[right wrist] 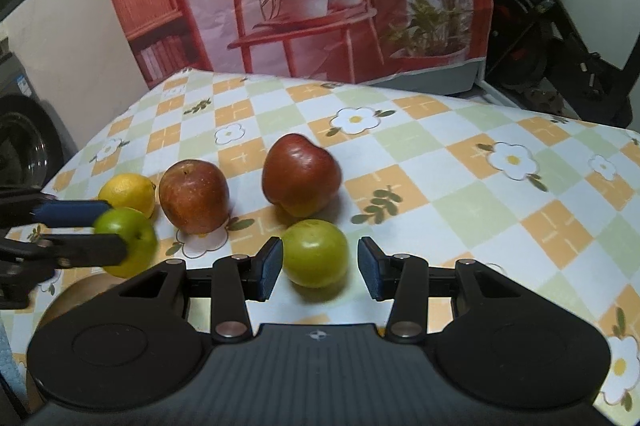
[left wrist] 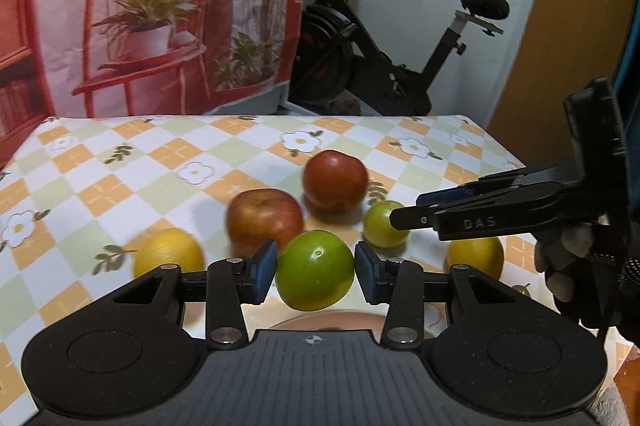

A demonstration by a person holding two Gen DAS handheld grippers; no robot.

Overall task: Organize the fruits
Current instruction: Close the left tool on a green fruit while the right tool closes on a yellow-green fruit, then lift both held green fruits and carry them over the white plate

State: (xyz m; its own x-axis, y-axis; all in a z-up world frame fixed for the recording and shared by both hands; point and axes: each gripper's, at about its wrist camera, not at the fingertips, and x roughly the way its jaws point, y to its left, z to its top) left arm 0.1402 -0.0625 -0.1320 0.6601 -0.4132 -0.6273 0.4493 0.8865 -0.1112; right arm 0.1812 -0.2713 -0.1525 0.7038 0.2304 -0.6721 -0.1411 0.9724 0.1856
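My left gripper (left wrist: 316, 272) is shut on a green fruit (left wrist: 314, 270), its blue pads pressing on both sides. The fruit hangs above a tan plate (left wrist: 320, 322). From the right wrist view, that gripper (right wrist: 116, 226) and its fruit (right wrist: 134, 244) sit at the left, over the plate (right wrist: 76, 290). My right gripper (right wrist: 320, 266) stands open around a smaller green fruit (right wrist: 314, 252) that rests on the cloth, with a gap at the right pad. In the left wrist view its tips (left wrist: 404, 210) just reach that fruit (left wrist: 382, 224).
Two red apples (left wrist: 264, 220) (left wrist: 335, 180) lie mid-table, with yellow fruits at the left (left wrist: 168, 254) and right (left wrist: 476, 254). A checked flowered cloth (right wrist: 460, 186) covers the table. An exercise bike (left wrist: 360, 38) stands behind it. A gloved hand (left wrist: 568, 266) holds the right gripper.
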